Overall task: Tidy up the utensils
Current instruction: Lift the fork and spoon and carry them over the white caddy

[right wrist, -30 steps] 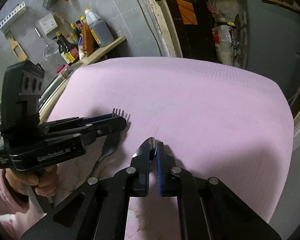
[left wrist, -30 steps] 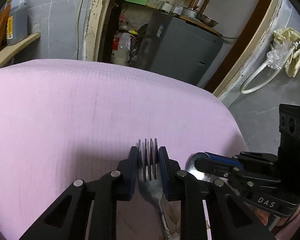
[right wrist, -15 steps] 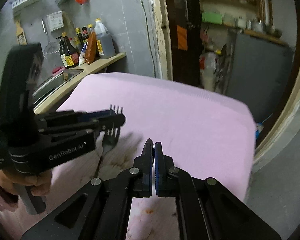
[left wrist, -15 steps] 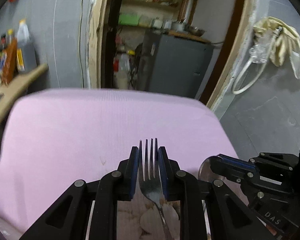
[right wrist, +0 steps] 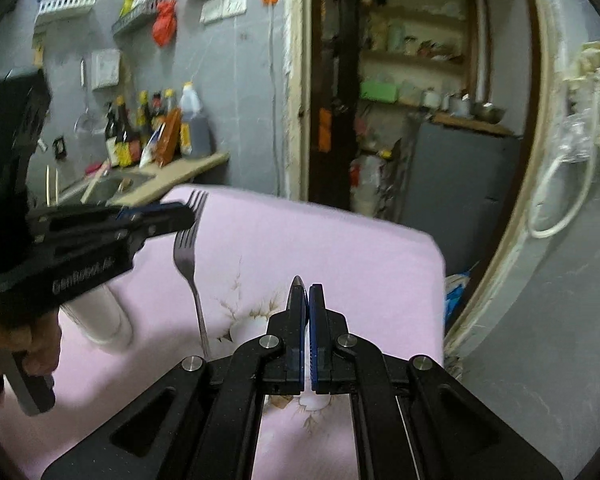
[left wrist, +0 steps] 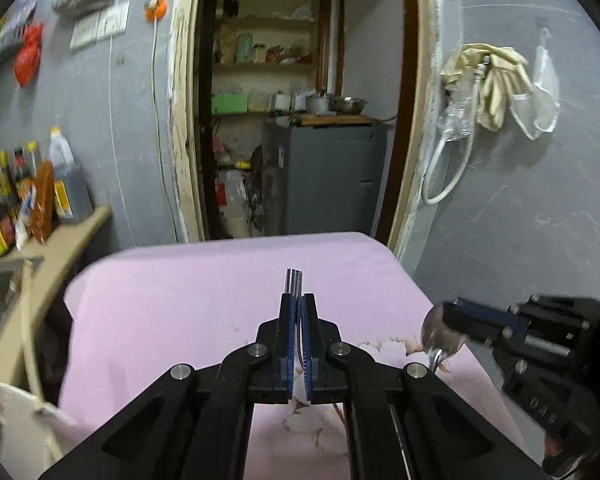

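While both tools are held above the pink cloth (left wrist: 188, 304) that covers the counter, a fork (right wrist: 187, 240) is seen clamped in the left hand-held gripper (left wrist: 299, 308), its jaws pressed together on the head so that only the tines stick out past the tips in the left wrist view. In the right wrist view the same fork is shown from the side, its handle hanging down and clear of the cloth, with the left hand-held gripper (right wrist: 180, 216) gripped by a hand (right wrist: 24, 356) at the lower left. A spoon (left wrist: 438, 330) is held in the right hand-held gripper (right wrist: 305, 296), whose jaws are likewise closed on it; only the tip of the bowl is seen above the fingertips in its own view, while the bowl and a short piece of the handle are seen from the left wrist view, low at the right, just above the flower print on the cloth. Bottles (right wrist: 156, 132) are lined up on a ledge by the grey wall, and a doorway with shelves is seen behind the counter.
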Motion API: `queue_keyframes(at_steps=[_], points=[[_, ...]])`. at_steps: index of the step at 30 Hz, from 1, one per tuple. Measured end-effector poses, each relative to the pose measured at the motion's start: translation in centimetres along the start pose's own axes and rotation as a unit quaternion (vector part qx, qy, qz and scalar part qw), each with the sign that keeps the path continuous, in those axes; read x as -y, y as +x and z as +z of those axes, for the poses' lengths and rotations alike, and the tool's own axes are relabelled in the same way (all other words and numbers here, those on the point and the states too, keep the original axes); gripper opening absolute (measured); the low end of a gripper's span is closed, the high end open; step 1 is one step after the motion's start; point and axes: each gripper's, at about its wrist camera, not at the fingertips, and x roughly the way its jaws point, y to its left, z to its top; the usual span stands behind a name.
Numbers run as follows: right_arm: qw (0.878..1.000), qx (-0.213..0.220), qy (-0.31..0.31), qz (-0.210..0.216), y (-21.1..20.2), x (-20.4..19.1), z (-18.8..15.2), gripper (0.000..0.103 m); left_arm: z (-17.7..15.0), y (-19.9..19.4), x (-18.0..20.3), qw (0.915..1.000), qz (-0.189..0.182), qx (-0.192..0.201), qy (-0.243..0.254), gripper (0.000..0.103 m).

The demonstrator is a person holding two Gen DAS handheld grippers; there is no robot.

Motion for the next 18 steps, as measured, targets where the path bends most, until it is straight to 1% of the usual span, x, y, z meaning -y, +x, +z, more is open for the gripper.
queue_keyframes(at_steps=[5,9,14,18], points=[[0.997,0.053,-0.010,-0.053,-4.6,-2.0,1.8,0.002,0.2,-4.0,0.8,0.9984,0.018,0.044,0.031,0.003],[0.992,0.094,-0.025,-0.085,-8.3,-4.2,4.2,0.002,1.7,-7.0,0.4,0.9972,0.016,0.064,0.035,0.003],[0.984,0.131,-0.035,-0.114,-12.0,-7.5,7.6,0.002,4.4,-10.9,-2.5,0.9964,0.013,0.082,0.016,0.003],[0.977,0.171,-0.037,-0.119,-14.2,-10.4,10.6,0.002,6.4,-13.7,-5.1,0.9952,0.014,0.097,0.004,0.003]])
